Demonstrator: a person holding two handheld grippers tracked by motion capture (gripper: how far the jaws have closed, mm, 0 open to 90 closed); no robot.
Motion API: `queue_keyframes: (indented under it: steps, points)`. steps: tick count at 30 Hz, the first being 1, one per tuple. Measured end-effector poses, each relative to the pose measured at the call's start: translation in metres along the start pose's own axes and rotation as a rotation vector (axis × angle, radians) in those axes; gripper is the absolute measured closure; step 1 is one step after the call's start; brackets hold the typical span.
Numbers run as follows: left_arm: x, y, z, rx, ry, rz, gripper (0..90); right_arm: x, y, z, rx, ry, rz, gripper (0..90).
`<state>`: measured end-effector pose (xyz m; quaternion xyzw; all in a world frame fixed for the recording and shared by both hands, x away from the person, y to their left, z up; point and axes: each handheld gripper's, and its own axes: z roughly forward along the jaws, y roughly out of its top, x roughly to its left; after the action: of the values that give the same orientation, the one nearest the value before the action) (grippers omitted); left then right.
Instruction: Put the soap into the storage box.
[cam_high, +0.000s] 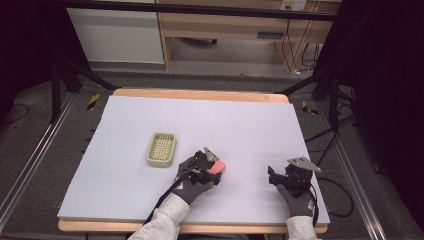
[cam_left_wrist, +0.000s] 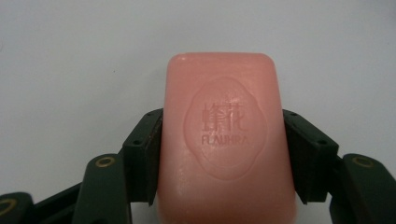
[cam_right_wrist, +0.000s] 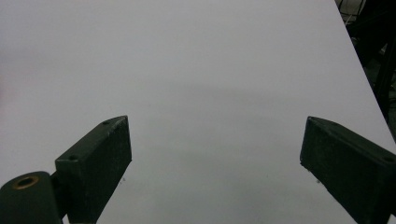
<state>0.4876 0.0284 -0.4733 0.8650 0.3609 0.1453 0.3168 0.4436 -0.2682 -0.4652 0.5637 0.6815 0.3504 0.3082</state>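
Left claw (cam_high: 216, 169) clamped on a pink soap bar (cam_high: 217, 167), jaws pressing its two long sides, seen low on the worktop (cam_high: 260, 130), left of centre and toward the near edge. From the left gripper view: soap bar (cam_left_wrist: 226, 140) stamped with an oval seal, characters and the letters FLAUHRA, far end rounded and jutting past the jaw tips, pale sheet beyond it with nothing close ahead. Whether the bar touches the sheet or hangs just above it: cannot tell.

Just left of that claw and slightly farther from the near edge, a pale green slatted soap dish (cam_high: 161, 149), upright, apart from the soap, near but not touching the gloved left hand (cam_high: 192, 186). Broad bare sheet beyond the dish toward the far wooden rim, and a wide open band between the two claws.

Right claw (cam_high: 273, 176) spread wide, gripping nothing, low over the right part of the sheet, near the near edge and not far from the right edge. From the right gripper view: right claw (cam_right_wrist: 215, 154) with jaws well apart, bare lilac surface between and ahead, sheet's edge cutting diagonally at upper right, dark frame and cables past it.

Near edge of the sheet close under both wrists; wooden board showing as a thin strip below it.
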Motion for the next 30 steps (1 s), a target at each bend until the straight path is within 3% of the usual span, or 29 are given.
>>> queue_keyframes:
  steps: [13,30]
  points:
    - [0.001,0.001,-0.004,-0.007,0.005,0.0,37.1,-0.001,0.0,0.0,-0.002,-0.001,0.006,9.1]
    - [0.011,0.002,-0.038,-0.046,-0.012,-0.016,37.1,-0.002,0.0,-0.002,-0.011,-0.002,0.006,9.1]
